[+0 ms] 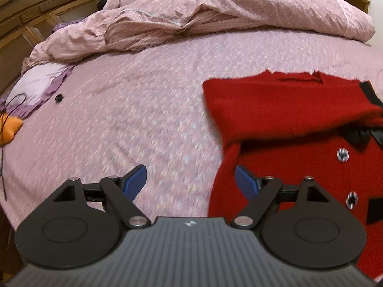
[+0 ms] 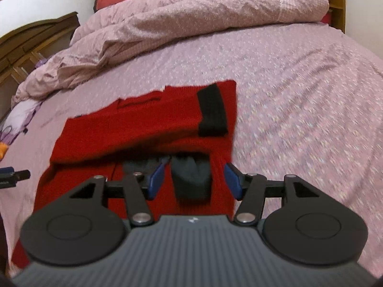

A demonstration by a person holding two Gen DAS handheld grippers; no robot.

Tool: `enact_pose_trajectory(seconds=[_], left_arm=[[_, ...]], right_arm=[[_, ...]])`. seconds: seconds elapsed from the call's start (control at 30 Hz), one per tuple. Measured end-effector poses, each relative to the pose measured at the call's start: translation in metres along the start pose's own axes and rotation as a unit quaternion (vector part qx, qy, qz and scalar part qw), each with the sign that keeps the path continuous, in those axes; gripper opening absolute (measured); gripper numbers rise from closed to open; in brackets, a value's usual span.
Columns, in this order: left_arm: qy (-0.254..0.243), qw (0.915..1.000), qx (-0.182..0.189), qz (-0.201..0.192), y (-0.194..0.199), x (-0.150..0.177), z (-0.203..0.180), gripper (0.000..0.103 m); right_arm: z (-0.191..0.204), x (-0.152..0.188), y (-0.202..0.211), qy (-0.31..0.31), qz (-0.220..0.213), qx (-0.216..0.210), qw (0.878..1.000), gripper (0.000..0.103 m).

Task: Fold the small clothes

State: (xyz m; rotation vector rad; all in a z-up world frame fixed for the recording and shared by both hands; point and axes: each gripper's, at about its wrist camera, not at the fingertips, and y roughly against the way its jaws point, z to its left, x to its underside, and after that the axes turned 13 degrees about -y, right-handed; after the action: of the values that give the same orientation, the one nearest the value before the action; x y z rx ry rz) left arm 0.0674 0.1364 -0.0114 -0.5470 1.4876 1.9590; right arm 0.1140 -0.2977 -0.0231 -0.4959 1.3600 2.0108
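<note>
Your left tongs (image 1: pixel 191 181) stand wide apart with nothing between the blue pads; the left pad (image 1: pixel 135 181) is over bare bedsheet (image 1: pixel 143 110), the right pad over the left edge of the red sweater (image 1: pixel 287 110). Your right tongs (image 2: pixel 195 180) are likewise spread and grip nothing, hovering over the near part of the sweater, where a dark trim piece (image 2: pixel 191 179) shows between the pads. The sweater lies on the bed, one sleeve folded across the body, its black cuff (image 2: pixel 211 110) resting near the garment's right edge. Striped buttons (image 1: pixel 342 155) run down the front. A rumpled pink duvet (image 1: pixel 215 14) is heaped along the far side of the bed. A lilac cloth (image 1: pixel 40 83) and an orange item (image 1: pixel 9 129) sit at the bed's left edge, well apart from the sweater.
</note>
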Motion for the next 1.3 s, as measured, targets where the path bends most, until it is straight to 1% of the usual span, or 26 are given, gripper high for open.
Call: enact_pose_trajectory(seconds=[0.13, 0.33, 0.5, 0.6, 0.77, 0.87, 0.93, 1.13, 1.3], left_arm=[[0.009, 0.9998, 0.013, 0.007, 0.014, 0.024, -0.005, 0.085], [0.01, 0.9984, 0.05, 0.023, 0.027, 0.058, -0.018, 0.085], [0.021, 0.9967, 0.061, 0.05, 0.023, 0.079, -0.022, 0.084], [0.025, 0.9955, 0.072, 0.057, 0.023, 0.085, -0.022, 0.085], [0.019, 0.9936, 0.1, 0.049, 0.027, 0.092, -0.025, 0.084], [0.013, 0.9936, 0.102, 0.046, 0.029, 0.095, -0.028, 0.084], [0.014, 0.9932, 0.106, 0.045, 0.03, 0.095, -0.029, 0.083], [0.005, 0.9896, 0.137, 0.044, 0.037, 0.097, -0.036, 0.08], [-0.008, 0.9893, 0.138, 0.047, 0.036, 0.099, -0.043, 0.08]], right_arm=[[-0.003, 0.019, 0.02, 0.016, 0.009, 0.002, 1.0, 0.058], [-0.012, 0.044, 0.039, 0.039, 0.034, 0.016, 0.999, 0.058], [-0.023, 0.063, 0.048, 0.03, 0.046, 0.026, 0.998, 0.058], [-0.026, 0.073, 0.049, 0.022, 0.057, 0.026, 0.998, 0.058], [-0.023, 0.088, 0.047, 0.03, 0.076, 0.019, 0.996, 0.058], [-0.022, 0.095, 0.044, 0.033, 0.086, 0.018, 0.996, 0.058], [-0.023, 0.097, 0.041, 0.031, 0.093, 0.019, 0.995, 0.057], [-0.024, 0.099, 0.039, 0.035, 0.095, 0.015, 0.995, 0.057], [-0.029, 0.098, 0.037, 0.021, 0.103, -0.003, 0.994, 0.057]])
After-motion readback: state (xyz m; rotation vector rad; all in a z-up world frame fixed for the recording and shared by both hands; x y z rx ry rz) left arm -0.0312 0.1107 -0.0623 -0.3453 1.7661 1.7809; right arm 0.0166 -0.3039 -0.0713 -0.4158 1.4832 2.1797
